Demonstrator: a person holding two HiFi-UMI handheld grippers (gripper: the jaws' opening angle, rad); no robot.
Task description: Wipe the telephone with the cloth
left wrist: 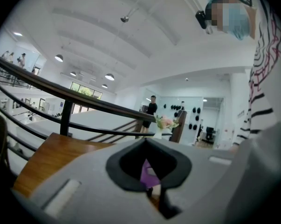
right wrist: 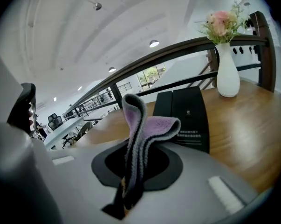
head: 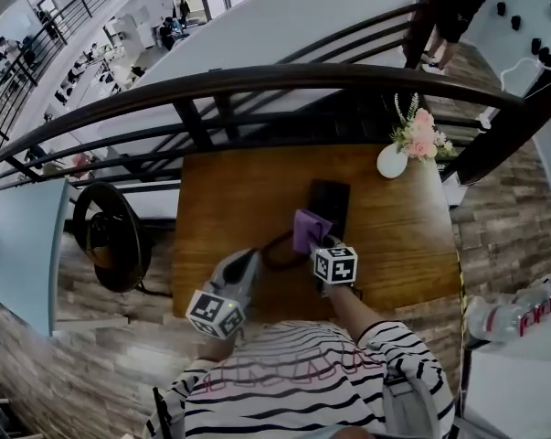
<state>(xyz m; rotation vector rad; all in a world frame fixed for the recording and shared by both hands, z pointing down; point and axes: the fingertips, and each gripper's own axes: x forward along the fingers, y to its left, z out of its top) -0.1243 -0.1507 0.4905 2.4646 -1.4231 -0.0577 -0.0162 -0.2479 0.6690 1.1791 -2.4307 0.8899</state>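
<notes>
Head view: we see black telephone [head: 331,204] flat at tabletop [head: 220,199] centre, purple cloth [head: 310,230] overlapping its lower-left corner. Left gripper view: left tongs [left wrist: 157,196] pinched narrow, empty. Right gripper view: right tongs [right wrist: 125,191] clamp the cloth, telephone just behind.

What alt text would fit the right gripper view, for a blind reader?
The right gripper is shut on a folded purple cloth that stands up from its jaws. Beyond it a black telephone lies on a wooden table; a white vase stands farther back.
</notes>
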